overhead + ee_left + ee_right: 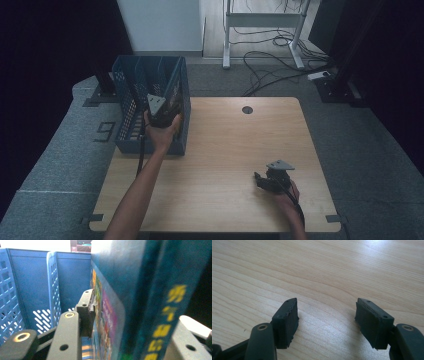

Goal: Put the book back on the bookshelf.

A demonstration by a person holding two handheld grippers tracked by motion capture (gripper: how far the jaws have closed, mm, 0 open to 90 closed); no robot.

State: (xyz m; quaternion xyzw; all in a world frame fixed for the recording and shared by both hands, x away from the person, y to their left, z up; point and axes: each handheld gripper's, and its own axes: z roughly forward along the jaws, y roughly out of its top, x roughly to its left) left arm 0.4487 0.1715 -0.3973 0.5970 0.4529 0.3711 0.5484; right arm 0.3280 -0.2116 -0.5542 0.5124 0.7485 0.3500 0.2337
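Book, teal-spined with yellow characters and a bright cover, upright in the rightmost compartment of blue perforated file basket at far left of table. Clamped between jaws of left gripper, one jaw flat against the cover, the other at the spine side, as seen in the left gripper view. Basket dividers and slotted walls to the left of the book. Left hand wrapped round the gripper at the basket's near right corner, forearm stretching from the near edge. Bare wooden table across the middle. Right gripper near right, low over the wood, jaws spread apart with nothing between, pads clear of each other.
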